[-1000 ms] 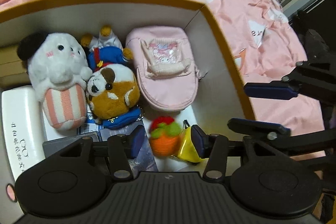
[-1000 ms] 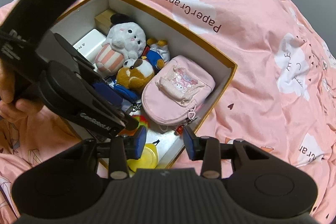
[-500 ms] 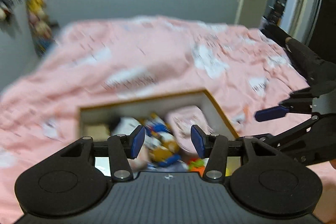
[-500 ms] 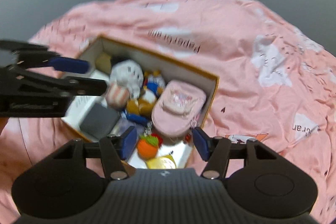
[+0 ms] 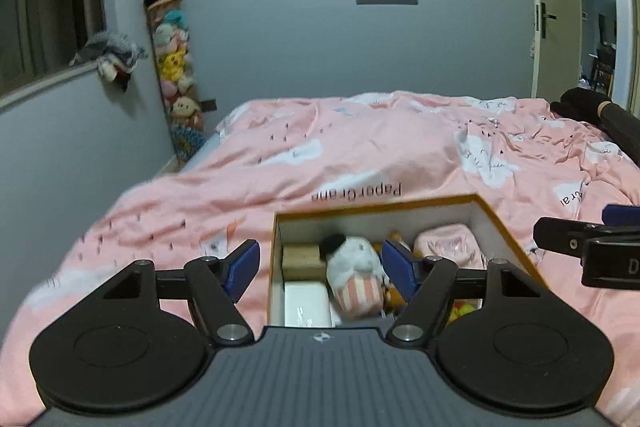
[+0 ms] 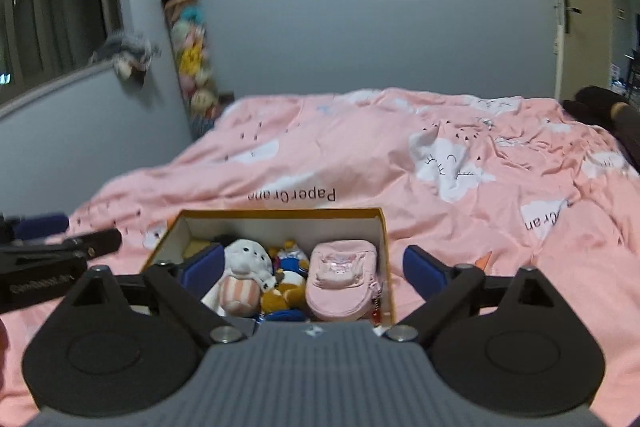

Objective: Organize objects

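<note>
A box [image 6: 382, 227] of soft, light plush toys [image 6: 244, 273] and a limp pink pouch [image 6: 340, 281], best pinched mid-body, sits on the pink bed [image 6: 360, 155] at lower centre. Both the left gripper [image 5: 318, 267] and right gripper [image 6: 312, 273] hang released and empty, pulled back and levelled from a second earlier.

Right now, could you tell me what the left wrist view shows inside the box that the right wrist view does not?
Only the left wrist view shows the tan block and white case clearly. Only the right wrist view shows the brown bear plush and the whole pink pouch. Both show the box, the white plush, the pink duvet, and open, empty grippers: left gripper, right gripper.
</note>
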A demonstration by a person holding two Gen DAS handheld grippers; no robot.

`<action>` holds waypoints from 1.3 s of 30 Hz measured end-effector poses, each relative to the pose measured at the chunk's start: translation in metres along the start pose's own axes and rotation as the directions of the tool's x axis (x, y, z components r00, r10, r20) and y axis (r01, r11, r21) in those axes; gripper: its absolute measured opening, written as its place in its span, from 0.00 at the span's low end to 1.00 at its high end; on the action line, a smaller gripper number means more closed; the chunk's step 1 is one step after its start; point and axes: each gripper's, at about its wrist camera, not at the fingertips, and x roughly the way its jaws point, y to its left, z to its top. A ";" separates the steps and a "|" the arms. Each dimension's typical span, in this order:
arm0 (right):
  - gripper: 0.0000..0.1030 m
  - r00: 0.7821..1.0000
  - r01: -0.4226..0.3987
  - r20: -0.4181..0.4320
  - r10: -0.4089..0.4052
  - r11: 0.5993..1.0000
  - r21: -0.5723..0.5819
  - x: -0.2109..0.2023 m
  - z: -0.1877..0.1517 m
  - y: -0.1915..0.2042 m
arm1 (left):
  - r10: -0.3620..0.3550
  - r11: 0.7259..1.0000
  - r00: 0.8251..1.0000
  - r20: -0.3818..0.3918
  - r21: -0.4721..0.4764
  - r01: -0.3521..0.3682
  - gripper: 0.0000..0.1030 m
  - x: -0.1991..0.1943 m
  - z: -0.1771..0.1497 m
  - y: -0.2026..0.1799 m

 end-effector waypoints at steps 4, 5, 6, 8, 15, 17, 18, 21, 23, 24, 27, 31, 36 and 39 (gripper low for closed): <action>0.94 1.000 0.008 0.012 -0.007 1.000 -0.019 0.002 -0.021 0.008 | -0.005 0.998 0.999 -0.050 -0.056 0.002 0.79 0.006 -0.019 0.005; 0.94 1.000 0.008 0.003 -0.008 1.000 -0.025 0.004 -0.024 0.009 | -0.002 0.998 0.998 -0.061 -0.060 -0.002 0.79 0.008 -0.023 0.006; 0.94 1.000 0.008 -0.010 -0.008 1.000 -0.030 0.008 -0.027 0.011 | 0.002 0.998 0.997 -0.073 -0.060 -0.007 0.79 0.009 -0.026 0.006; 0.94 0.999 0.003 -0.041 -0.005 0.999 -0.039 0.015 -0.032 0.014 | 0.014 0.999 0.996 -0.089 -0.050 -0.018 0.79 0.011 -0.031 0.006; 0.94 0.994 0.023 -0.108 -0.027 0.999 -0.042 0.031 -0.047 0.014 | 0.026 0.998 0.991 -0.133 -0.049 -0.033 0.79 0.017 -0.040 0.005; 0.94 0.993 0.019 -0.119 -0.025 0.999 -0.046 0.033 -0.049 0.015 | 0.026 0.999 0.990 -0.138 -0.041 -0.032 0.79 0.017 -0.042 0.002; 0.94 0.992 0.017 -0.120 -0.023 0.999 -0.050 0.033 -0.050 0.016 | 0.026 0.999 0.990 -0.140 -0.039 -0.032 0.79 0.017 -0.043 0.001; 0.94 0.992 0.020 -0.127 -0.028 0.998 -0.066 0.033 -0.052 0.018 | 0.015 0.999 0.988 -0.155 -0.046 -0.022 0.79 0.018 -0.046 0.000; 0.94 0.991 0.022 -0.129 -0.031 0.997 -0.069 0.032 -0.053 0.018 | 0.008 0.999 0.987 -0.160 -0.050 -0.017 0.79 0.017 -0.046 -0.001; 0.94 0.991 0.023 -0.130 -0.032 0.997 -0.068 0.032 -0.053 0.018 | 0.008 0.999 0.987 -0.162 -0.049 -0.016 0.78 0.017 -0.046 -0.002; 0.94 0.990 0.029 -0.135 -0.038 0.997 -0.065 0.031 -0.053 0.017 | 0.007 0.999 0.987 -0.159 -0.044 -0.014 0.78 0.015 -0.046 -0.003; 0.95 0.988 0.038 -0.146 -0.048 0.997 -0.068 0.030 -0.054 0.016 | 0.001 0.999 0.987 -0.162 -0.040 -0.007 0.78 0.015 -0.046 -0.005; 0.95 0.984 0.053 -0.166 -0.064 0.996 -0.070 0.032 -0.055 0.014 | -0.007 0.999 0.985 -0.170 -0.039 0.000 0.78 0.016 -0.047 -0.007; 0.95 0.984 0.057 -0.167 -0.067 0.996 -0.065 0.032 -0.055 0.012 | -0.016 0.999 0.984 -0.175 -0.032 0.010 0.76 0.016 -0.047 -0.008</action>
